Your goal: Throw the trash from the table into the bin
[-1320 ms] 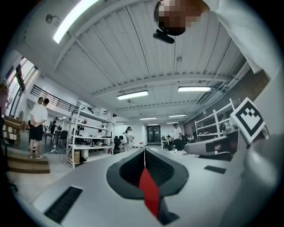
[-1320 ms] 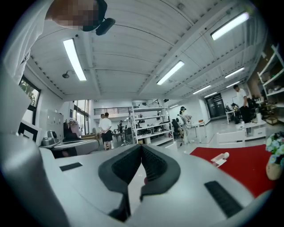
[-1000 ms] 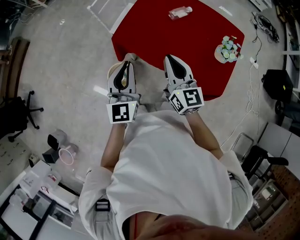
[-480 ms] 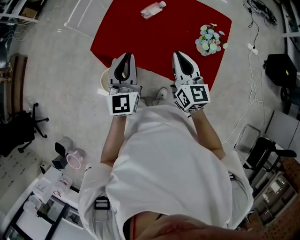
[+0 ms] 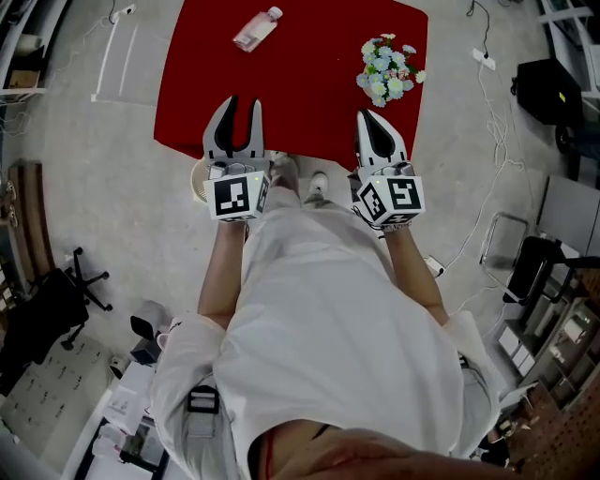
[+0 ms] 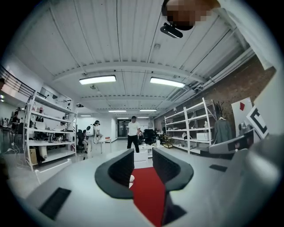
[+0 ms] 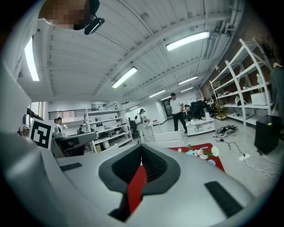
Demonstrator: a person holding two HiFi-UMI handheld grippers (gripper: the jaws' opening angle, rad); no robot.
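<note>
The approach to the trash is judged to be in hand, with nothing picked up yet. The left gripper (image 5: 243, 103) is held with its jaws a narrow way apart; they have just been opening, and only the red table (image 5: 309, 94) is seen between them. The right gripper (image 5: 371, 116) is held with its jaws closed together on nothing. The clear plastic bottle with a pinkish label (image 5: 255, 28), taken to be the trash, lies flat on the table, ahead of the left jaws and still well apart from them. A bunch of white and blue flowers (image 5: 387, 70) stands ahead of the right jaws. The round cream bin (image 5: 197, 180) is seen on the floor, below and behind the left jaws. For the next move, the left jaws would have to be opened wider and carried forward around the bottle. Compared with a second ago, the table has been brought nearer, and the left jaws were then together.
</note>
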